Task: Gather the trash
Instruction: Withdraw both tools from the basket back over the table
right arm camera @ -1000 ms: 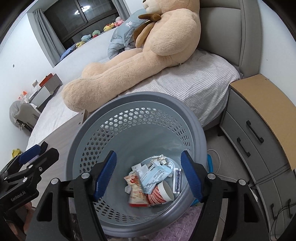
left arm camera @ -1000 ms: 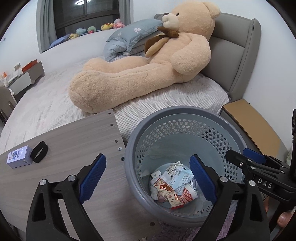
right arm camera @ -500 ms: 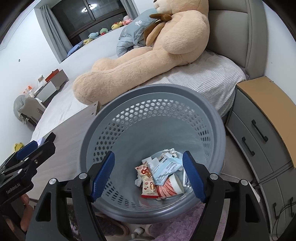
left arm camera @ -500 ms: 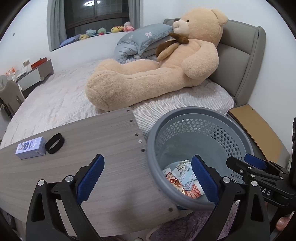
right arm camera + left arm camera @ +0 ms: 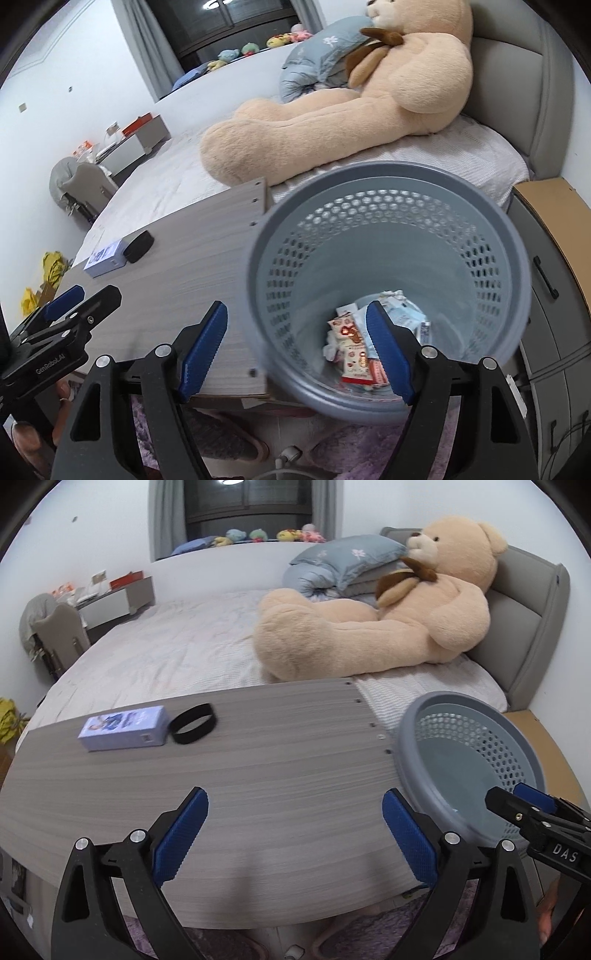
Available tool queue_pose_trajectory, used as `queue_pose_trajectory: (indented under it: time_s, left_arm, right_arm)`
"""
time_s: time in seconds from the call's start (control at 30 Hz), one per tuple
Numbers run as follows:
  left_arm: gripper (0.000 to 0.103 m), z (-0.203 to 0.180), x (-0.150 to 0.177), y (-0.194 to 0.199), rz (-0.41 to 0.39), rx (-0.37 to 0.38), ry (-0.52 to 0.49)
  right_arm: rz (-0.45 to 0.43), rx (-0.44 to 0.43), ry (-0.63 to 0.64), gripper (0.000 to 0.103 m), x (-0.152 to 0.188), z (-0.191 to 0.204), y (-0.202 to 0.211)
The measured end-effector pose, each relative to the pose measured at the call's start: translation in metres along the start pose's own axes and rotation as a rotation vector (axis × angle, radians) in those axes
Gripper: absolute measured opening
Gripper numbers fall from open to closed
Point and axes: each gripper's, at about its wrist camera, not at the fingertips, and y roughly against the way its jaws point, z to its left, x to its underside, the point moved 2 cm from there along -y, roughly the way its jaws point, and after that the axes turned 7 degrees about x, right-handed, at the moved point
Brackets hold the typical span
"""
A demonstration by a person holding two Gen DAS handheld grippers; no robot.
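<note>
Bedside wooden table (image 5: 258,775) — left gripper (image 5: 291,834) above it, jaws wide, empty; right gripper (image 5: 295,347), just opened wider, empty, over the table-edge basket (image 5: 443,206) — trash (image 5: 354,347) at its bottom.

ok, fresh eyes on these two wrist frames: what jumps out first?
The giant tan teddy bear sprawled across the bed against the grey headboard. Next, the grey perforated wastebasket beside the wooden tabletop's right end, with snack wrappers at its bottom. On the tabletop only a small lavender box and a black band lie, touching or nearly so, with both open grippers, left and right, empty.
</note>
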Motion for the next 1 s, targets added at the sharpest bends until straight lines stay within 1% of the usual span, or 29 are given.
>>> queue_pose_trajectory:
  time_s: [0.27, 0.47, 0.6, 0.77, 1.0]
  left_arm:
    - [0.094, 0.073, 0.012, 0.012, -0.025, -0.094, 0.105]
    - [0.094, 0.126, 0.018, 0.017, -0.037, -0.19, 0.171]
    - [0.094, 0.157, 0.021, 0.018, -0.041, -0.23, 0.224]
    - [0.094, 0.181, 0.021, 0.013, -0.04, -0.254, 0.264]
    - [0.094, 0.199, 0.02, 0.006, -0.028, -0.269, 0.286]
  right_arm:
    - [0.008, -0.04, 0.129, 0.074, -0.005, 0.068, -0.01]
    - [0.04, -0.094, 0.212, 0.074, -0.014, 0.124, -0.035]
    - [0.055, -0.103, 0.289, 0.074, -0.026, 0.166, -0.059]
    - [0.08, -0.134, 0.341, 0.074, -0.043, 0.213, -0.094]
    - [0.114, -0.138, 0.441, 0.074, -0.054, 0.261, -0.138]
